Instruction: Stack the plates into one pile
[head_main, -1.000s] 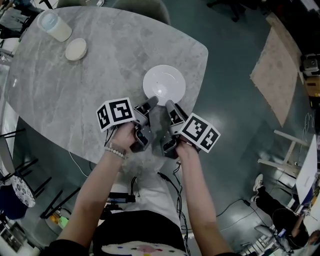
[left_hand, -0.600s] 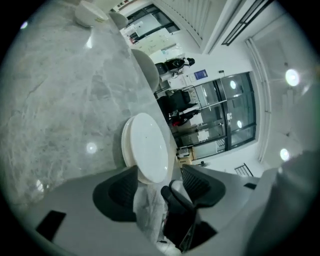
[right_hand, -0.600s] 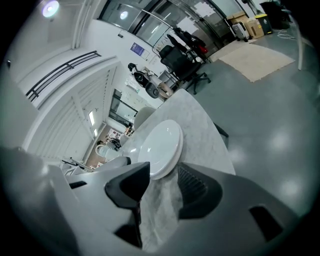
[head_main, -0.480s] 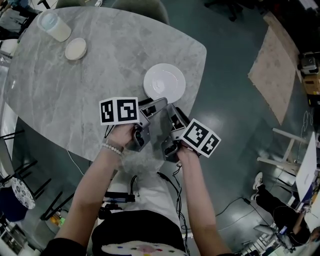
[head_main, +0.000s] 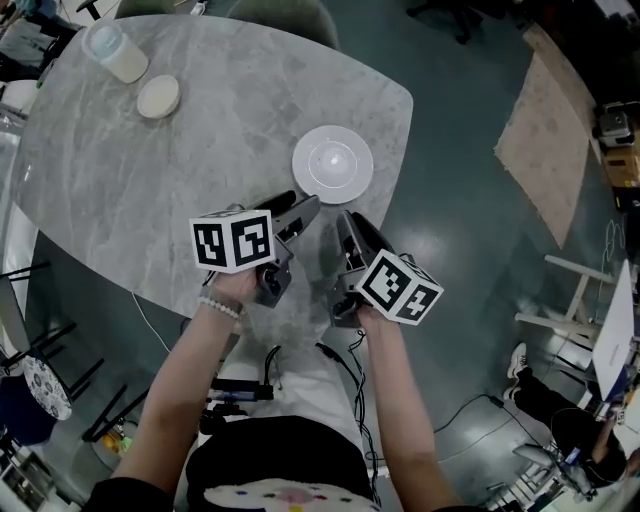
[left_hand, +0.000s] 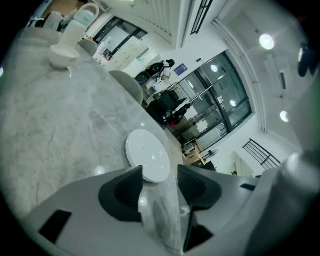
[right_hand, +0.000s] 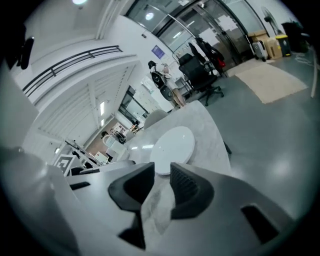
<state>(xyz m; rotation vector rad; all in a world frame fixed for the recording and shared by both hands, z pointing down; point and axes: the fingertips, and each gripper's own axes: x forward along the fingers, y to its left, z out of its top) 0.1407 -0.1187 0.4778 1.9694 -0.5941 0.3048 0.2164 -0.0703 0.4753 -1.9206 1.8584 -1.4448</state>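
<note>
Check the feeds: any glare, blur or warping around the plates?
Head view: sharp, evenly lit, plates nearly washed out. Left gripper view: heavy fisheye, dark corners, lamp glints on the table. Right gripper view: same fisheye, glare streaks beside the plates.

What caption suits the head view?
Left gripper and right gripper, empty, jaws just closing partway, hover near white plate on grey table.

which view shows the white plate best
Head view: the white plate shows whole, from above, on the table. The left gripper view shows the plate at a slant, near edge hidden; the right gripper view shows the plate likewise.
</note>
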